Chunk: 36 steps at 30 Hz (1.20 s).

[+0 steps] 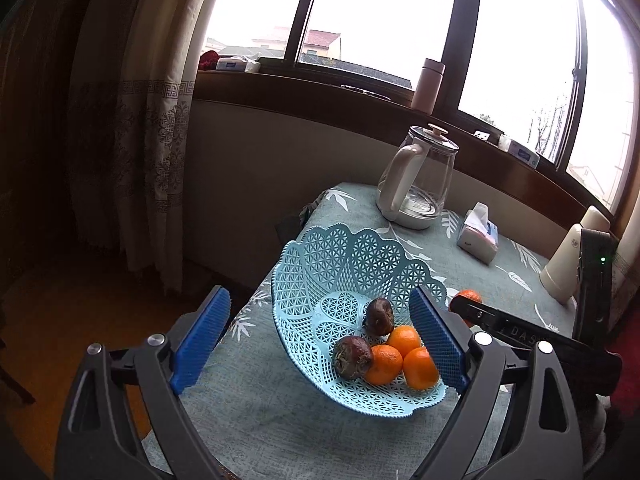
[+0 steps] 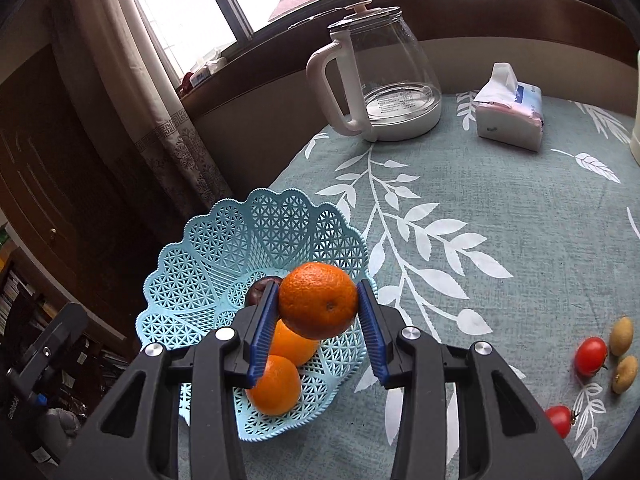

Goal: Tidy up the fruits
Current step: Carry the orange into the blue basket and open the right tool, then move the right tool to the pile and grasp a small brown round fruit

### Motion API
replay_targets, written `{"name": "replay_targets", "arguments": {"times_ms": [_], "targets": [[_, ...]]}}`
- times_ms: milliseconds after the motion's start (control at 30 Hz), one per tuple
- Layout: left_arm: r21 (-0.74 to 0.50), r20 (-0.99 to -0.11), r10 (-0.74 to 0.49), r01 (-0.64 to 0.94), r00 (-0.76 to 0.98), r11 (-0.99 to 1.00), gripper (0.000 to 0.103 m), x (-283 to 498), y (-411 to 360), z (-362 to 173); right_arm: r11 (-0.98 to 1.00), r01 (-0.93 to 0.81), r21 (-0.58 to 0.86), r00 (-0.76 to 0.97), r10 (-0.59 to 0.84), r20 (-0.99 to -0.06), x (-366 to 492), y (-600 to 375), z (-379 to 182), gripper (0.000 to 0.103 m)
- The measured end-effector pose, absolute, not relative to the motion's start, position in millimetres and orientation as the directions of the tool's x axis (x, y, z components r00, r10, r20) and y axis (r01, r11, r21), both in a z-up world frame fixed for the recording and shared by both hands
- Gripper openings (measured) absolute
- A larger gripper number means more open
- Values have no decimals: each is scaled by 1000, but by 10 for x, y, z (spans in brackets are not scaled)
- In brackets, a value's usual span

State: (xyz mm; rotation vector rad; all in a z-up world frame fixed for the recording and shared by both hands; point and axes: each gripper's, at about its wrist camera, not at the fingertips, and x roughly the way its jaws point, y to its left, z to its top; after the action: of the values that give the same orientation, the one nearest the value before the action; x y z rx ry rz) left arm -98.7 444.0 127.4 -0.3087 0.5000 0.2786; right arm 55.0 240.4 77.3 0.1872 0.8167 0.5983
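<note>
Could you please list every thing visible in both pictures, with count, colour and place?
basket: one, light blue, table's left edge
oranges: three in basket, one held above it
dark fruits: two, purple-brown, in basket
tomatoes: two, red, table's right
kiwis: two, brown-green, beside tomatoes
kettle: one, glass and white, far side
tissue pack: one, right of kettle
bottle: one, pink, windowsill
left gripper: jaws open
right gripper: jaws shut on orange
</note>
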Motion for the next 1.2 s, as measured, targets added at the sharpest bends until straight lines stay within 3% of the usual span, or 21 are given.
{"name": "replay_targets", "arguments": {"times_ms": [900, 967, 1200], "targets": [[-229, -485, 169, -312, 858, 922, 93, -1048, 4343, 1361, 834, -338, 436, 586, 549, -596, 307, 1880, 765, 43], [-233, -481, 164, -306, 861, 923, 98, -1051, 4330, 1371, 836, -330, 438, 592, 544, -594, 283, 1830, 763, 43], [-230, -479, 145, -283, 866, 931, 98, -1046, 4232, 1384, 851, -296, 434, 619, 516, -592, 215, 1599, 760, 44]]}}
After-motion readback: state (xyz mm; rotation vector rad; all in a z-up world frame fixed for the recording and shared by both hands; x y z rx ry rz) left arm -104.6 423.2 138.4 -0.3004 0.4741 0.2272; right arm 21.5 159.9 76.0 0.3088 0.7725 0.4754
